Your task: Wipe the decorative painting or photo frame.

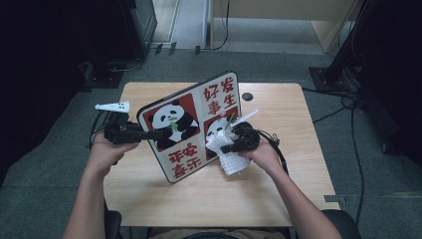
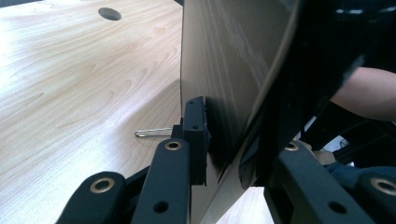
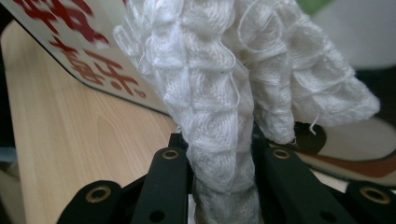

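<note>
High view — a person at a light wooden tabletop [image 1: 278, 199] holds a gripper in each hand. The left gripper [image 1: 160, 134] clamps the left edge of a panda board [image 1: 191, 124], a rounded panel printed with two pandas and red characters, which stands tilted above the tabletop. The right gripper [image 1: 225, 148] holds a white waffle-weave cloth [image 1: 230, 158] against the board's lower right face; the cloth hangs down toward the tabletop.

Left gripper view — the board [image 2: 224, 65] is seen edge-on, its plain back turned to the camera. The jaws are nearly closed on its thin edge, one pad on each face. A small wire clip [image 2: 152, 132] lies on the tabletop [image 2: 70, 84] beyond, and a round cable hole [image 2: 109, 13] sits near the far edge.

Right gripper view — the jaws are closed tight on a bunched fold of the cloth [image 3: 219, 102], which rises between them. The board's red-lettered corner [image 3: 93, 60] lies just behind, above the tabletop [image 3: 70, 149].
</note>
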`<action>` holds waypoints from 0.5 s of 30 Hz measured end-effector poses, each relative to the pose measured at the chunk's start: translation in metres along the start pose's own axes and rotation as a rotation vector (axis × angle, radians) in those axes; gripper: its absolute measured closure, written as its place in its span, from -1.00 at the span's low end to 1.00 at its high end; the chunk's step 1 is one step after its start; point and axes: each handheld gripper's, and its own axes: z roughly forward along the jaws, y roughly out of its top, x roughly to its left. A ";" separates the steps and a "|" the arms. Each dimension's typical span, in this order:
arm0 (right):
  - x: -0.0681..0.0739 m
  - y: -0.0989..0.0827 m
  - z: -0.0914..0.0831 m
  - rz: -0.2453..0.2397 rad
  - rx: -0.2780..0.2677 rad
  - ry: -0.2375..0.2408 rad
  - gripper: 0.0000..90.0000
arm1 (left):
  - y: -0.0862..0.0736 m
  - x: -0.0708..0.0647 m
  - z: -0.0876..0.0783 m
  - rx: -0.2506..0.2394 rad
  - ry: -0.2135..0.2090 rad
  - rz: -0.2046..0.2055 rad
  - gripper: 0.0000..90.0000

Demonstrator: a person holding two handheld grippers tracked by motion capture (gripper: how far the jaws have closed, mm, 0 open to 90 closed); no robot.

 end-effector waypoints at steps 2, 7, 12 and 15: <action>0.003 0.005 -0.006 -0.004 -0.014 0.000 0.73 | 0.000 0.000 0.000 0.001 -0.002 -0.002 0.69; 0.010 0.017 -0.020 -0.013 -0.034 0.003 0.73 | 0.000 0.000 0.000 0.004 -0.003 -0.005 0.69; 0.014 0.027 -0.029 -0.029 -0.043 -0.007 0.73 | 0.000 0.000 0.000 0.003 -0.002 -0.005 0.69; 0.017 0.034 -0.036 -0.030 -0.060 -0.017 0.73 | -0.001 0.001 0.000 -0.003 -0.010 -0.012 0.69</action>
